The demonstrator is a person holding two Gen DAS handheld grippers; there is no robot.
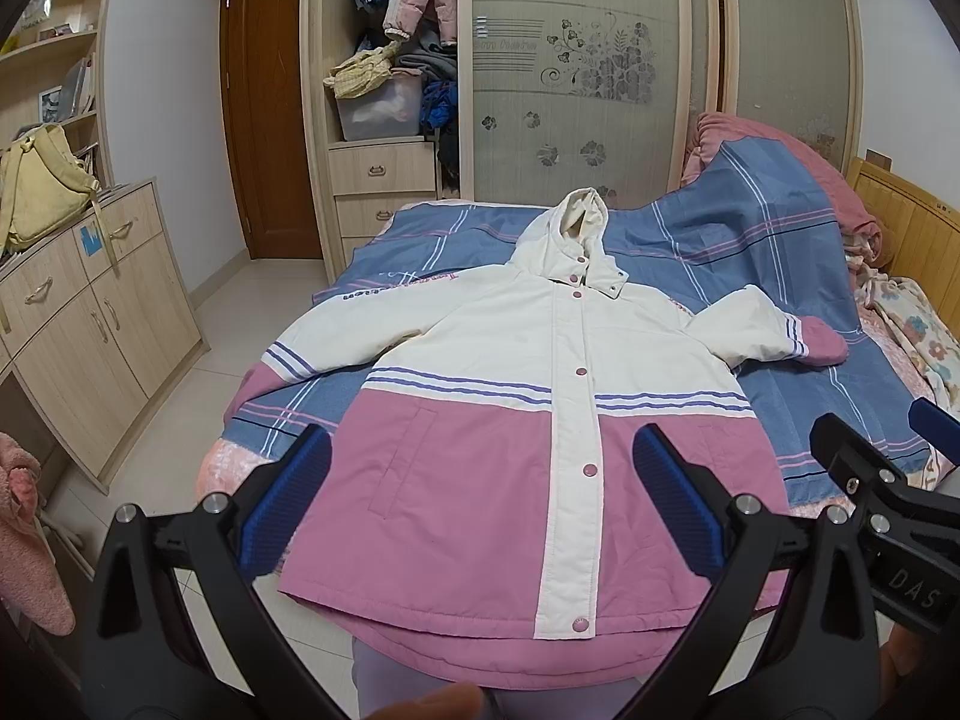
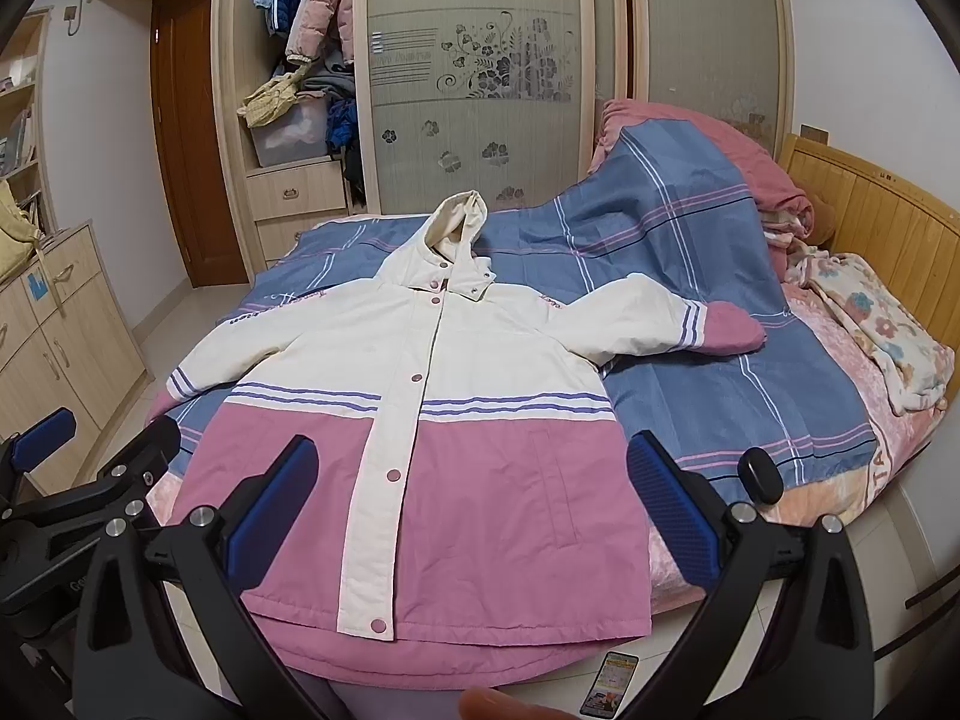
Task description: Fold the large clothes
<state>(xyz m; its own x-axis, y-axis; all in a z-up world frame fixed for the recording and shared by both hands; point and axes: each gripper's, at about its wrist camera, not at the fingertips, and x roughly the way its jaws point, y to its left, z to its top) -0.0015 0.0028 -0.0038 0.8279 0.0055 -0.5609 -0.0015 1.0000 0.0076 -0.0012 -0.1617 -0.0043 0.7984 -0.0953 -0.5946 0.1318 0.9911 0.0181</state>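
A hooded jacket [image 1: 480, 420], cream on top and pink below, lies flat and snapped shut on the bed, hood pointing away, both sleeves spread out. It also shows in the right wrist view [image 2: 420, 420]. My left gripper [image 1: 480, 498] is open and empty, hovering above the jacket's lower hem. My right gripper [image 2: 474, 504] is open and empty too, above the hem's right half. The right gripper shows at the right edge of the left wrist view [image 1: 864, 468]; the left gripper shows at the left edge of the right wrist view [image 2: 102, 462].
The bed has a blue plaid sheet [image 1: 750, 252] and a wooden headboard [image 2: 870, 210] at right, with piled bedding [image 2: 888, 330]. A wardrobe [image 1: 570, 60] stands behind, a low cabinet [image 1: 90, 324] at left. A phone [image 2: 609, 684] lies near the bed's front edge.
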